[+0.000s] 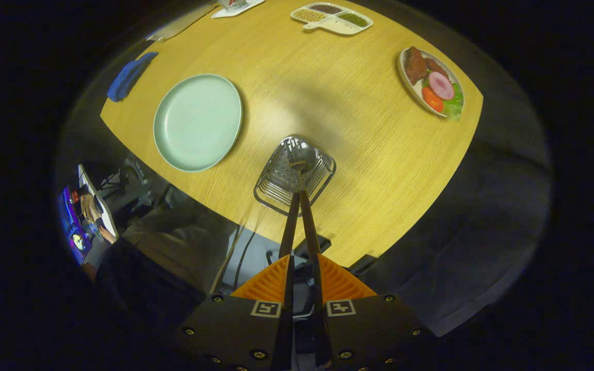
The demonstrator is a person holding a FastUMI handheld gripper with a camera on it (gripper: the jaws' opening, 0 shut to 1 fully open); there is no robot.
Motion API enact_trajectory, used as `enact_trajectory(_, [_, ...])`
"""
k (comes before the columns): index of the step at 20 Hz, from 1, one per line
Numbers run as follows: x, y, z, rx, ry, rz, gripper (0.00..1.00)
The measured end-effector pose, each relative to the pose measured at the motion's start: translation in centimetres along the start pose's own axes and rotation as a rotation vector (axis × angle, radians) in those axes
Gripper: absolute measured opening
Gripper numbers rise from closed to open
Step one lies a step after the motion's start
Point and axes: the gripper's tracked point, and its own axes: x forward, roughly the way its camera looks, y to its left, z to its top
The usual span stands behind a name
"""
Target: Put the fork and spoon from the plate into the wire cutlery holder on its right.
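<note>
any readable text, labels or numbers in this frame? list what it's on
No readable words or numbers.
Two square coded markers on the tongs: patterns, not text.
White card at the table's far edge: print too small to read.
The tongs are shut on two dark utensil handles over the wire cutlery holder.

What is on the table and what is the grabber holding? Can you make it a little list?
gripper: shut on two dark handles, a spoon and seemingly the fork
spoon: bowl over the wire cutlery holder
plate: green, empty, left of the holder
far side: food plate, divided tray, blue cloth
table: wooden
</note>
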Motion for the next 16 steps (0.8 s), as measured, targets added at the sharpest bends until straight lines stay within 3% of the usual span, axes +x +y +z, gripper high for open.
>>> enact_trajectory(8, [-4.8, 5.8, -0.4, 0.200, -0.573, 0.031, 0.18])
enact_trajectory(14, [-12.6, 10.4, 0.8, 0.398, -1.219, -0.071, 0.18])
enact_trajectory(16, [-15.5, 11.4, -0.1, 0.439, -1.402, -0.139, 0.18])
